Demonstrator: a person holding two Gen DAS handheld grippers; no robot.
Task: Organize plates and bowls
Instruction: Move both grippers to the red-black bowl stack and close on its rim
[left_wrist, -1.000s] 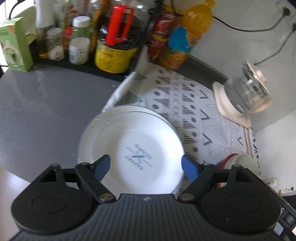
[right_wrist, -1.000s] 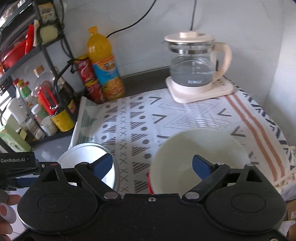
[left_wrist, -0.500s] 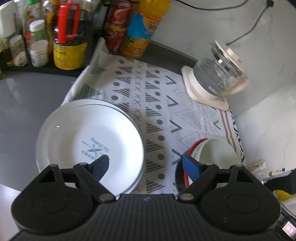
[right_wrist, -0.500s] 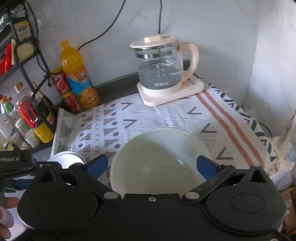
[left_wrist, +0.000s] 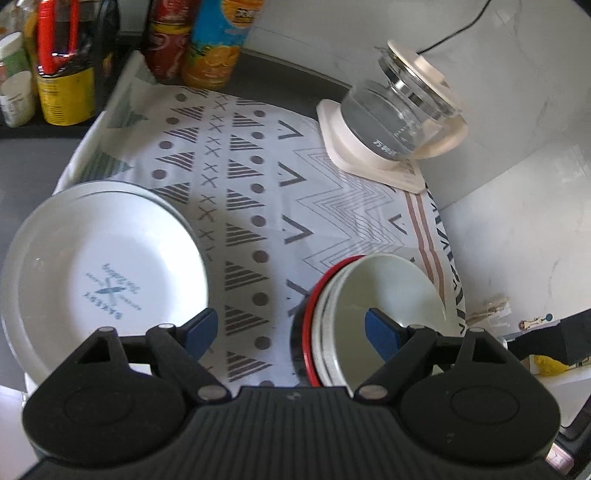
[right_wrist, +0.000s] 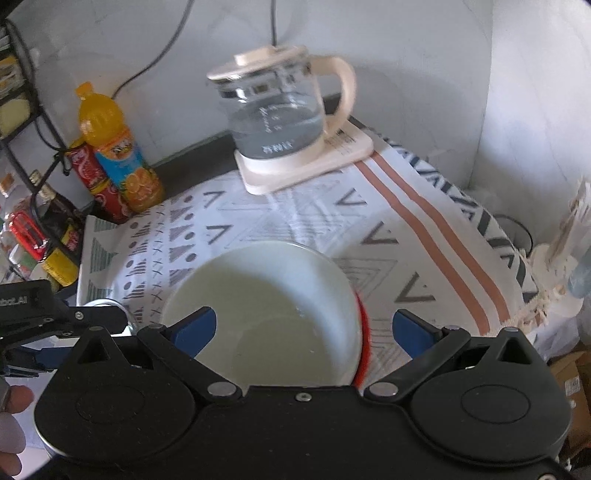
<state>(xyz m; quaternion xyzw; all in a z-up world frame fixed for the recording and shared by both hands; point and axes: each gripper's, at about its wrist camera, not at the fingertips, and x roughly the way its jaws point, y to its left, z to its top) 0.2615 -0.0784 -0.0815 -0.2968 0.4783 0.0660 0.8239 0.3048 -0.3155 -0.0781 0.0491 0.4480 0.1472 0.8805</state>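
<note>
A stack of white plates (left_wrist: 107, 266) with a blue logo lies at the left edge of the patterned cloth (left_wrist: 258, 177). To its right stand nested bowls (left_wrist: 380, 295), a cream one inside a red-rimmed one. My left gripper (left_wrist: 291, 332) hovers open above the cloth, between plates and bowls, holding nothing. In the right wrist view the cream bowl (right_wrist: 266, 306) fills the middle, a red rim showing at its right. My right gripper (right_wrist: 303, 328) is open over that bowl, empty. The left gripper's body (right_wrist: 44, 314) shows at the far left.
A glass kettle (left_wrist: 399, 122) on a cream base stands at the back of the cloth (right_wrist: 424, 236). An orange juice bottle (right_wrist: 118, 155), red cans and a rack of jars crowd the back left. White walls close the right side. A person's fingers (right_wrist: 11, 424) show bottom left.
The left wrist view has swung right, from over the plates to between plates and bowls. The right gripper has drawn closer over the cream bowl and its view has tilted. Both stayed open.
</note>
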